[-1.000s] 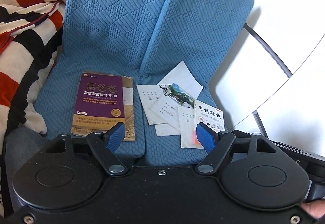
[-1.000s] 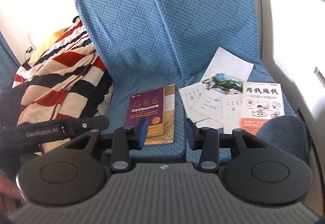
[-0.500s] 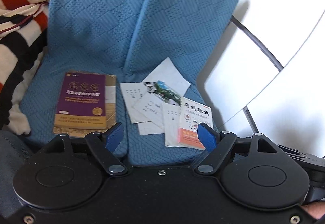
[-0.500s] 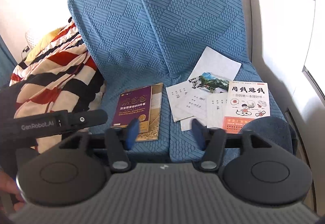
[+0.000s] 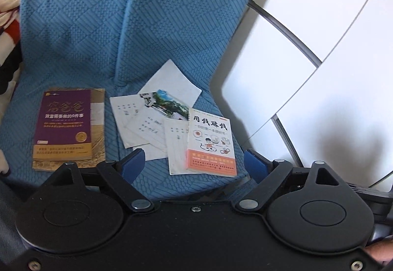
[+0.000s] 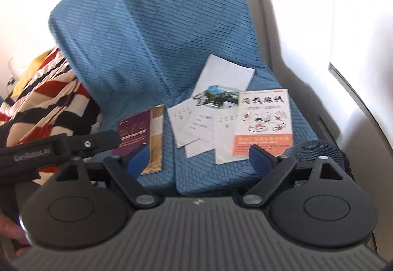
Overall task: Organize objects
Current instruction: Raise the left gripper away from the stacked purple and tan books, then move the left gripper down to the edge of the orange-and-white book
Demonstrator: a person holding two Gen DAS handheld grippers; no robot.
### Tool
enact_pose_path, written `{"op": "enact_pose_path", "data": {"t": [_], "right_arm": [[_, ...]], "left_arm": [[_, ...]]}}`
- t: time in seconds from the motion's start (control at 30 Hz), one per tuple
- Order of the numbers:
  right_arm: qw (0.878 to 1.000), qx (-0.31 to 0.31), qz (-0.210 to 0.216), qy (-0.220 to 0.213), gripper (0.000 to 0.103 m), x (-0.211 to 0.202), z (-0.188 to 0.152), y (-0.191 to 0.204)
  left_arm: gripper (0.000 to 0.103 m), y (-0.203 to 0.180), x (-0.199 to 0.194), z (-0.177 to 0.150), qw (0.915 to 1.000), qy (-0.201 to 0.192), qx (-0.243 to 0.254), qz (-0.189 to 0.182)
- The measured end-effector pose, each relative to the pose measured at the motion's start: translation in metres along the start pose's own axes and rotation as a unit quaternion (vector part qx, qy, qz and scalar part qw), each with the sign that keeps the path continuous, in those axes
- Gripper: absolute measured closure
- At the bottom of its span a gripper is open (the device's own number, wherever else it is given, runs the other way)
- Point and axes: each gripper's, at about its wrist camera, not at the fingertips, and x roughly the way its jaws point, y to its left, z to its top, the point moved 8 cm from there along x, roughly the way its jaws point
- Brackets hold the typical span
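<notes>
Where the right gripper (image 6: 200, 158) blurs its view, the purple book (image 6: 137, 132) is half hidden behind the left gripper (image 5: 194, 164). Both jaws have just been opening and now stand spread, nothing between them. Since a second ago both views have slid rightward. Left of the white-and-orange book (image 5: 211, 142) lie loose papers (image 5: 147, 123), then the purple book, all on the blue seat (image 5: 73, 37).

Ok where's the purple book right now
In the left wrist view the purple book lies flat on the left blue seat cushion, left of the scattered papers, with nothing gripping it.
</notes>
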Motion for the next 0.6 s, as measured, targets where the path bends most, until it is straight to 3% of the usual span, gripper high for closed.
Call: {"op": "enact_pose_path", "data": {"t": [0.33,0.6], "right_arm": [[0.999,0.044,-0.012,0.019,0.014,0.017,-0.004,-0.041],[0.998,0.044,-0.014,0.042,0.014,0.051,0.002,-0.076]], "left_arm": [[0.015,-0.014,0.056,0.006,0.9988,0.04,-0.008,-0.026],[0.015,-0.009,0.113,0.008,0.9984,0.051,-0.022,-0.006]]}}
